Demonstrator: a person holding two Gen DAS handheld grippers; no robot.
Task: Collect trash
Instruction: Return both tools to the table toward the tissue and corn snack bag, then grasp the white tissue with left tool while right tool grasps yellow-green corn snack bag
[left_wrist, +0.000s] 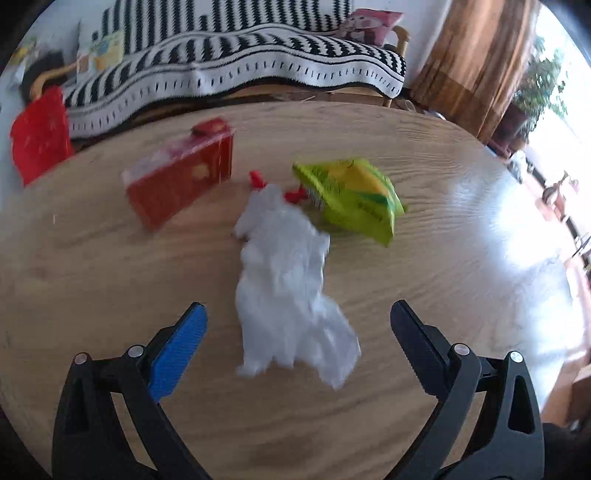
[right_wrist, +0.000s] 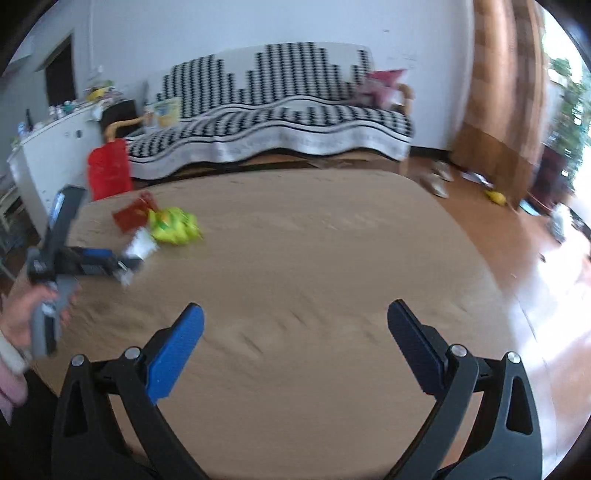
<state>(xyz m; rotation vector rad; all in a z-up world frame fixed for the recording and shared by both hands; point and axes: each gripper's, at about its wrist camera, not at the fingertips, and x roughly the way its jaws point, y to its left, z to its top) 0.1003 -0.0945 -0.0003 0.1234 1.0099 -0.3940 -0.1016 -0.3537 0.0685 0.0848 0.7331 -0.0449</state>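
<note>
Red carton (left_wrist: 181, 173): motion-blurred, print unreadable.
Green wrapper (left_wrist: 351, 195): lettering smeared.
Red scraps (left_wrist: 258, 180): partly hidden behind white tissue (left_wrist: 284, 280).
Person's hand (right_wrist: 22, 321): cut off by frame edge.
Tabletop (right_wrist: 314, 258): grain blurred.

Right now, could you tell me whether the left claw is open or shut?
Open. The left claw has its fingers spread wide on either side of the white tissue, touching nothing.

My left wrist view looks forward and down, close over the table (left_wrist: 92, 258) at the white tissue (left_wrist: 284, 288). My right wrist view sits further back, facing the sofa (right_wrist: 280, 122). Both share the tissue, green wrapper (left_wrist: 351, 195) and sofa.
</note>
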